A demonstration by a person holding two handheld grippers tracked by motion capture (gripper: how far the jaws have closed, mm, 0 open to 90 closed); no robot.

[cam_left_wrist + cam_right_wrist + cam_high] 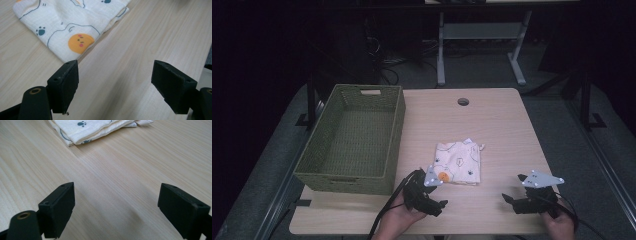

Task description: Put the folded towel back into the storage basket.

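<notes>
A: Well, nearest the person, the left gripper [427,192] and the right gripper [532,195] both hover low over the wooden table [502,130], jaws spread wide, holding nothing.

B: And the folded cloth [459,162]?

A: It lies flat at mid-table, just beyond the left gripper, with the green woven basket [349,142] to its left, reaching toward the far edge.

B: How would it handle?

A: Probably light, soft and limp, so it would sag and unfold. Pinching all the layers at the near folded corner by the orange face [80,42] looks safest.
</notes>
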